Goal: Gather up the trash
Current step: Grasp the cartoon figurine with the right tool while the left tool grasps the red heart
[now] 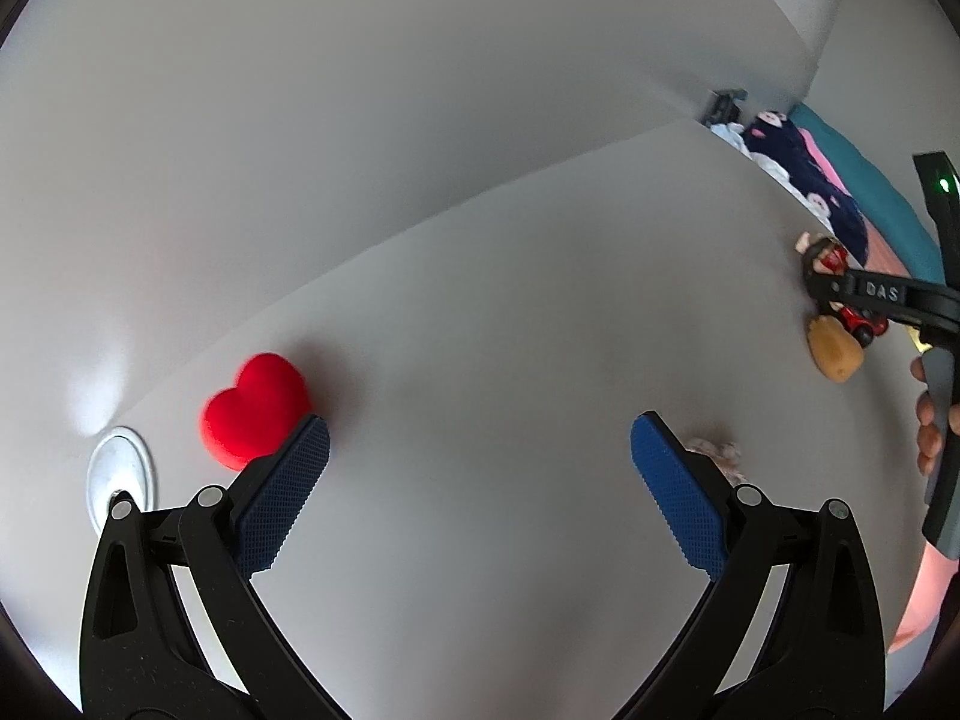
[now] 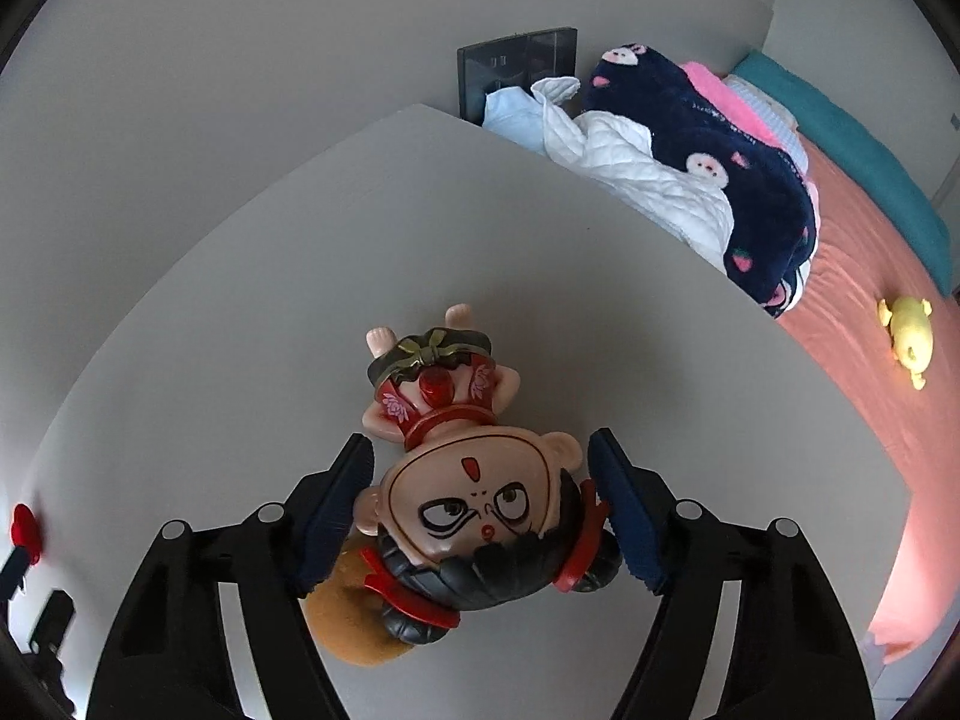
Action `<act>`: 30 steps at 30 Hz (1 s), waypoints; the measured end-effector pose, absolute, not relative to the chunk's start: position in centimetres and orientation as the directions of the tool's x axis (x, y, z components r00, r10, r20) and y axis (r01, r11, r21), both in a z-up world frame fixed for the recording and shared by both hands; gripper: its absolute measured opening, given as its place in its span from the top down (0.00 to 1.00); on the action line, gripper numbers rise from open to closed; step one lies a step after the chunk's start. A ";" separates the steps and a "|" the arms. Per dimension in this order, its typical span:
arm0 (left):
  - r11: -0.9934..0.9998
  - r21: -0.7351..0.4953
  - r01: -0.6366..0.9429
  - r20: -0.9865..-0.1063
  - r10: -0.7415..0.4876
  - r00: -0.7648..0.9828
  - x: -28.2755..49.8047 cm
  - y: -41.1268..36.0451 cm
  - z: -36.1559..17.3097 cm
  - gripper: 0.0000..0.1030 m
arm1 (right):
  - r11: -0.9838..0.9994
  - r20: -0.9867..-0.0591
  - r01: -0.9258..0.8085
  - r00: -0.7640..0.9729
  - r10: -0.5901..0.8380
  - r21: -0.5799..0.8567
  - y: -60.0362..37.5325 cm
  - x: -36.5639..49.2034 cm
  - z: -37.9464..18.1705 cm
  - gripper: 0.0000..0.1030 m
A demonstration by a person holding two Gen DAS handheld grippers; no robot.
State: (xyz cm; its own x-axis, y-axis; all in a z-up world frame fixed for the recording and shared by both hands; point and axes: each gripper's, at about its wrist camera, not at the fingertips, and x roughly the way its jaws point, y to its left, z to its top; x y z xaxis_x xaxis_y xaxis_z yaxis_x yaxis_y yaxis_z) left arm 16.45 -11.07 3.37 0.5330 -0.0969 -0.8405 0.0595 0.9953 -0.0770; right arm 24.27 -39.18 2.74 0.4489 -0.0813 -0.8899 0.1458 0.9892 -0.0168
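Right gripper [image 2: 480, 504] straddles the big-headed painted plastic doll figurine [image 2: 474, 504] lying on the white tabletop [image 2: 252, 324], pads flanking its head, contact uncertain. Left gripper [image 1: 480, 480] hangs wide open between the red plush heart [image 1: 255, 411] and a crumpled tissue scrap [image 1: 717, 456], likely the trash. The rounded head could squirt free under squeeze.

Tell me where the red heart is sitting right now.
In the left wrist view the red heart sits on the white table, left of centre, just past the left tongs' left fingertip and right of a round metal fitting.
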 end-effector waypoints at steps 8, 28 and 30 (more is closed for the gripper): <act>1.000 -0.011 -0.028 -0.828 0.006 0.560 16.8 -9.3 3.6 0.06 | 0.981 -0.878 0.172 0.479 -0.007 0.086 -39.9 23.0 3.9 0.28; 0.991 -0.012 -0.137 -0.826 0.068 0.559 18.9 -2.1 1.8 0.74 | 0.976 -0.845 0.156 0.533 0.046 0.151 -39.6 20.5 7.2 0.28; 0.992 -0.032 -0.126 -0.827 0.045 0.560 18.9 -2.2 1.9 0.74 | 0.975 -0.842 0.159 0.537 0.048 0.157 -39.7 20.3 7.4 0.28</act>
